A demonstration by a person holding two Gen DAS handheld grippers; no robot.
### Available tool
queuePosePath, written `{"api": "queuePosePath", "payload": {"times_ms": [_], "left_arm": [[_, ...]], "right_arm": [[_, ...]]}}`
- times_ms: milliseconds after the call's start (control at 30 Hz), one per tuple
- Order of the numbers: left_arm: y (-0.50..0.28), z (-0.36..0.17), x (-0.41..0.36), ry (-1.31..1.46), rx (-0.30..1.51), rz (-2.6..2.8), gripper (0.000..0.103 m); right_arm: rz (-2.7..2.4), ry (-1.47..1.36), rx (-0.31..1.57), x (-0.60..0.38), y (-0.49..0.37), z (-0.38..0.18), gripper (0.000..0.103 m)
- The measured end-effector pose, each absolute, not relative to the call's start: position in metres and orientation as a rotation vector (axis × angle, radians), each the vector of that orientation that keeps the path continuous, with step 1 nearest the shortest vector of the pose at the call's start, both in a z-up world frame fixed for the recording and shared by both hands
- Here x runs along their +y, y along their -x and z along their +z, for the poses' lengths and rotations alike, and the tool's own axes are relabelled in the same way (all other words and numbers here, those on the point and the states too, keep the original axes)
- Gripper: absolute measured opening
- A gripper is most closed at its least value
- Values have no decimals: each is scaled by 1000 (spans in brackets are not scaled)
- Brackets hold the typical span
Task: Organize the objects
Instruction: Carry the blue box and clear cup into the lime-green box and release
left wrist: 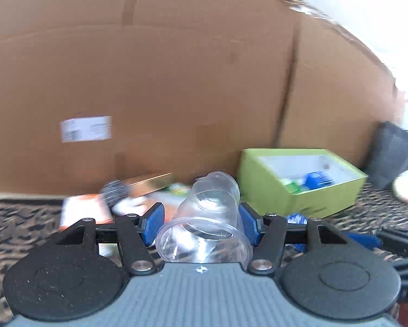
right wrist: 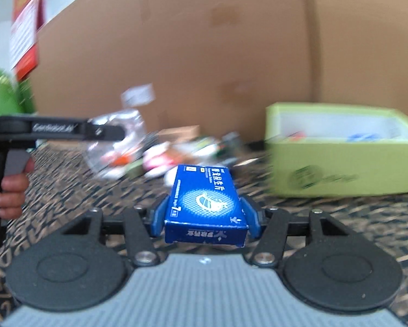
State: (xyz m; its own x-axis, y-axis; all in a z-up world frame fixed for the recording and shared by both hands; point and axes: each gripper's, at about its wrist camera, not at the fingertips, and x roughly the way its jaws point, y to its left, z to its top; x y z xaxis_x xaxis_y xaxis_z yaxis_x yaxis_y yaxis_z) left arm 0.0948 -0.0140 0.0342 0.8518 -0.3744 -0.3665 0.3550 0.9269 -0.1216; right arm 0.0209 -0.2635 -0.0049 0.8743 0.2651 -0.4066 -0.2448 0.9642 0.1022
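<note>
Left wrist view shows the left claw (left wrist: 201, 218) low in the frame, its blue pads partly closed against a clear plastic cup (left wrist: 208, 218), which lies tilted with its open mouth toward the camera. Right of centre a green box (left wrist: 269, 188) sits open on the patterned carpet (left wrist: 21, 223), blue and green items inside it. A tall cardboard wall (left wrist: 176, 81) fills the background, and blurred clutter (left wrist: 133, 199) lies at its foot. Right wrist view has the right claw (right wrist: 204, 212) at lower centre, clamped at about half width on a blue carton (right wrist: 205, 199) with its long side pointing away. At far left a hand (right wrist: 10, 193) grips the other tool's handle.
</note>
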Motion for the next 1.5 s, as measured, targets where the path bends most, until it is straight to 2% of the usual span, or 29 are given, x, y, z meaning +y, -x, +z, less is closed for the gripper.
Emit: {"api": "queuePosePath", "payload": {"times_ms": [367, 767, 833, 867, 900, 933, 967, 1033, 1200, 1500], "left_arm": [[-173, 60, -145, 34, 476, -543, 63], [-257, 40, -227, -31, 579, -493, 63], [-265, 37, -232, -29, 574, -499, 66], [-267, 35, -233, -26, 571, -516, 70], [-268, 33, -233, -24, 581, -530, 82], [-269, 32, -232, -25, 601, -521, 90], [-266, 30, -229, -19, 602, -510, 90], [-257, 26, -221, -25, 579, -512, 91], [-233, 21, -200, -5, 569, -516, 91], [-151, 38, -145, 52, 483, -490, 93]], "right_arm": [[-65, 27, 316, -378, -73, 36, 56], [-196, 54, 404, -431, -178, 13, 56], [-198, 66, 405, -433, -189, 10, 57], [-189, 71, 419, -434, -194, 7, 62], [-183, 75, 434, -435, -197, 4, 69], [-195, 81, 431, -434, -195, 1, 85], [-207, 86, 408, -433, -188, 0, 94], [-211, 83, 347, -430, -169, -3, 103], [-204, 10, 269, -417, -112, -12, 103], [-67, -60, 258, -379, -48, -13, 103]]}}
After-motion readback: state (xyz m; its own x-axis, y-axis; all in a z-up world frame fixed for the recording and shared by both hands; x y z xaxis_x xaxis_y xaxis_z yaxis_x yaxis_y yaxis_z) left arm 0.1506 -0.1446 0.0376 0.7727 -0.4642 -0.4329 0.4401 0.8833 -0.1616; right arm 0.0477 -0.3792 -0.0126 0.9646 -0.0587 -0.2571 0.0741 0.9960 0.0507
